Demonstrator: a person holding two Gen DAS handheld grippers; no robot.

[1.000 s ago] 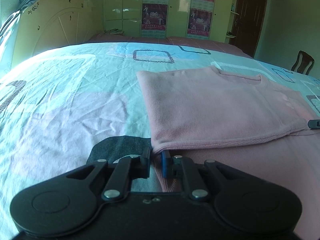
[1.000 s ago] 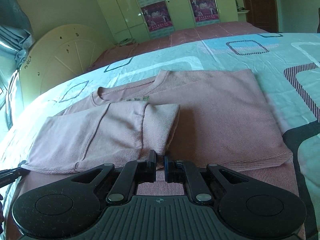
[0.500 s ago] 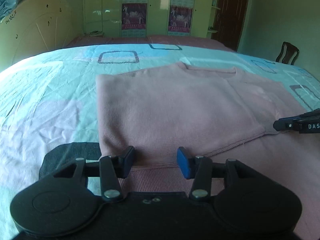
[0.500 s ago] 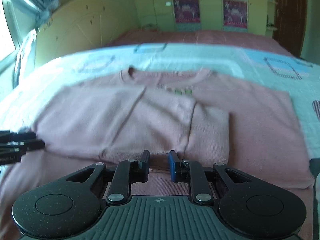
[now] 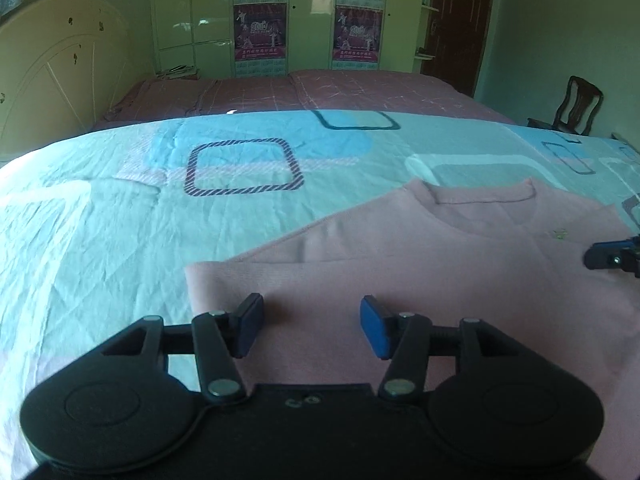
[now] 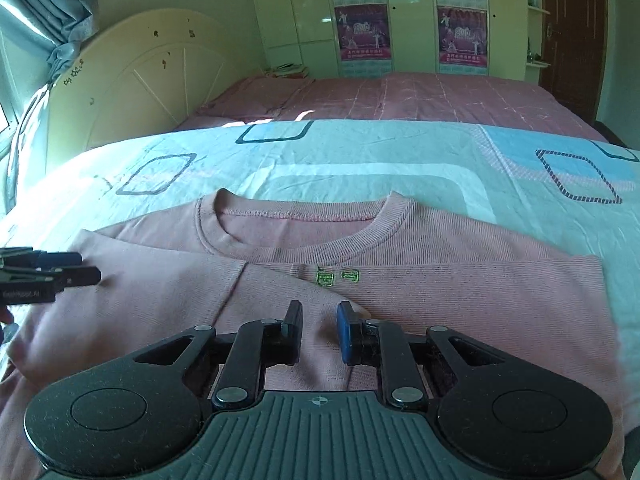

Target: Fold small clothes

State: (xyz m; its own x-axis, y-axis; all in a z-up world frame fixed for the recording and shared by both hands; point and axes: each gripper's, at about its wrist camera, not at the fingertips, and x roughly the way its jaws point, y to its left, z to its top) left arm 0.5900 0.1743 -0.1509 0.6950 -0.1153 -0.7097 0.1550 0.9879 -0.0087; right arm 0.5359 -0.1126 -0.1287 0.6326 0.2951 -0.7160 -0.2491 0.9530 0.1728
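Both tools hang over one pink sweatshirt (image 6: 440,300) that lies flat on the bed (image 5: 100,240). On my left tool (image 5: 312,326) the jaws are opening, a wide gap between the blue pads (image 5: 374,332), and nothing is pinched there; only the pink cloth shows below. My right tool (image 6: 318,332) has its jaws a little apart, also with nothing between them, just above the cloth under the small green mark (image 6: 338,277) on the chest.

I count one garment. Its round collar (image 6: 300,220) points away from me toward the far side of the bed. One sleeve is folded in across the front; its seam runs down on the left in the right wrist view. In the left wrist view, the folded side edge sits just beyond my left tool, and the tip of the right tool (image 5: 612,256) pokes in at the right edge. In the right wrist view, the left tool (image 6: 52,272) shows at the left edge, over the folded part.

Around the sweatshirt spreads a pale blue bedsheet (image 6: 360,160) with square outlines printed on it, wrinkled but bare near the garment. Beyond it lies one dark pink cover (image 6: 400,96). One cream headboard (image 6: 132,92) stands on the left, with one grey curtain (image 6: 40,12) beside it. Green wardrobes carry two columns of posters (image 5: 260,28). One dark door (image 5: 456,24) and one wooden chair (image 5: 576,108) are on the right. Nothing lies on top of the garment.
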